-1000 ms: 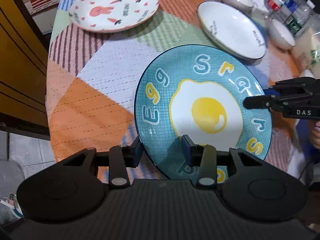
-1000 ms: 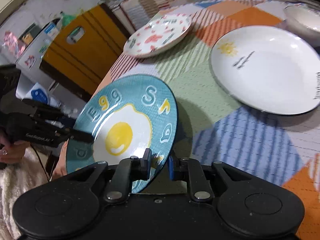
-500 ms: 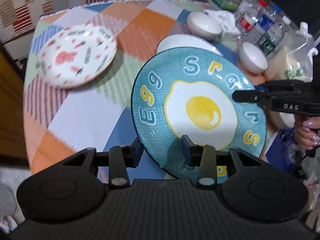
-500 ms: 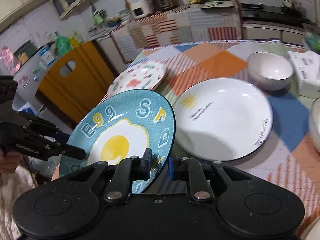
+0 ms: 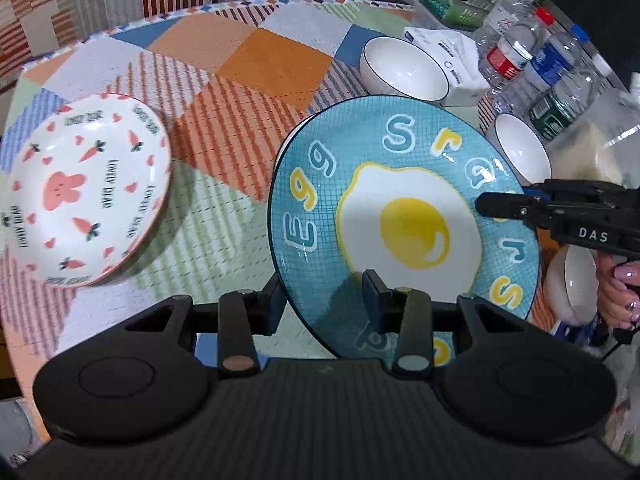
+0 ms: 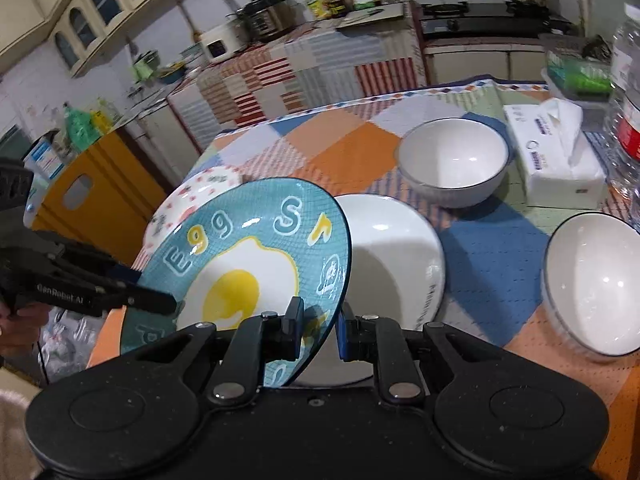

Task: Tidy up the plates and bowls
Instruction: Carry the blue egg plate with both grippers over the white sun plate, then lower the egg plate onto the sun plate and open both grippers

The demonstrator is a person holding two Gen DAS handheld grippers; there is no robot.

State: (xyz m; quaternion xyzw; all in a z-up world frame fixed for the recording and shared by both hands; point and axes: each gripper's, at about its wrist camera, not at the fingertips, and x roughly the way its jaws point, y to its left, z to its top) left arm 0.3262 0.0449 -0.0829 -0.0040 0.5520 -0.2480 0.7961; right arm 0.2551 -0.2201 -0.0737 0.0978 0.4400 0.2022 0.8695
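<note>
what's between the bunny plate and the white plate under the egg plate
Only bare tablecloth between the bunny plate and white plate; left wrist view shows it best.

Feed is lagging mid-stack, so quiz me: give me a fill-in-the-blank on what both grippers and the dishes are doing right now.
1. Both the left gripper and the right gripper grip the rim of the ____ plate.
2. That plate shows a fried ____.
3. Right behind it lies a plain ____ plate.
4. The plate with carrots shows a pink ____.

Missing words: blue; egg; white; rabbit
</note>
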